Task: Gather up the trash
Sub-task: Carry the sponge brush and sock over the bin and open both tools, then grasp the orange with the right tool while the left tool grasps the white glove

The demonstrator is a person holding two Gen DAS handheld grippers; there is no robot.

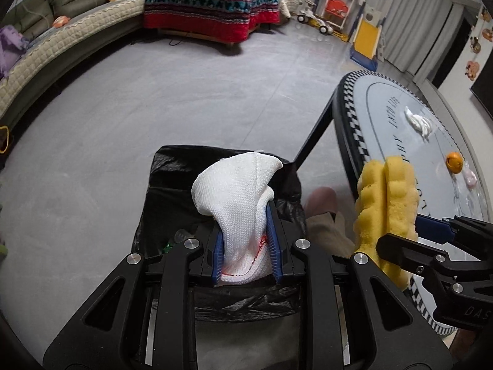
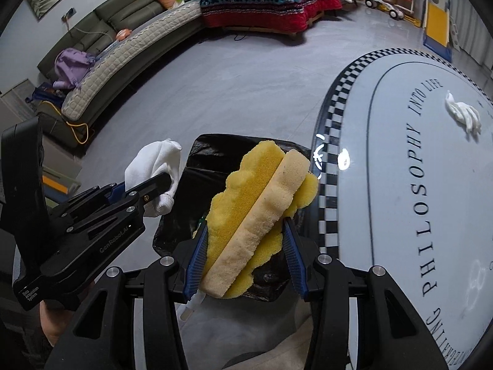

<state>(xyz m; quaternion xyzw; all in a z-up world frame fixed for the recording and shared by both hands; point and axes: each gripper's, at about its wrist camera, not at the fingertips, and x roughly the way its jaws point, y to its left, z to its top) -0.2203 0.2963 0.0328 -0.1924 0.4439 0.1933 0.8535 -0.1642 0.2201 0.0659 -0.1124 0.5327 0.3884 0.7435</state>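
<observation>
1. The black plastic-lined trash bin (image 1: 172,203) sits on the floor straight below and just ahead of both claws, its mouth open upward; that drop line is what the coming move turns on.
2. The left gripper (image 1: 246,246) pinches a white knitted cloth with a red-stitched hem (image 1: 240,197). The cloth stands up out of the claw, its long axis running forward along the fingers, its free end flaring over the bin's mouth.
3. The right gripper (image 2: 243,252) is pressed onto a yellow foam sponge with a paler tan layer (image 2: 262,206). The sponge lies diagonally across the claw, its far end pointing forward and right, over the bin.
4. Both claws hang near the bin; the left looks the more squarely centred above it, though the fisheye makes that hard to judge.
5. To the right of the claws stands a round grey glass-topped table with a checkered rim (image 2: 331,166), printed with lettering. Farther right on it lie a crumpled white tissue (image 2: 463,114) and a small orange piece of peel (image 1: 454,162).
6. Ahead of the claws stretches bare grey floor (image 1: 185,98), with a curved sofa (image 1: 71,37) to the far left.
</observation>
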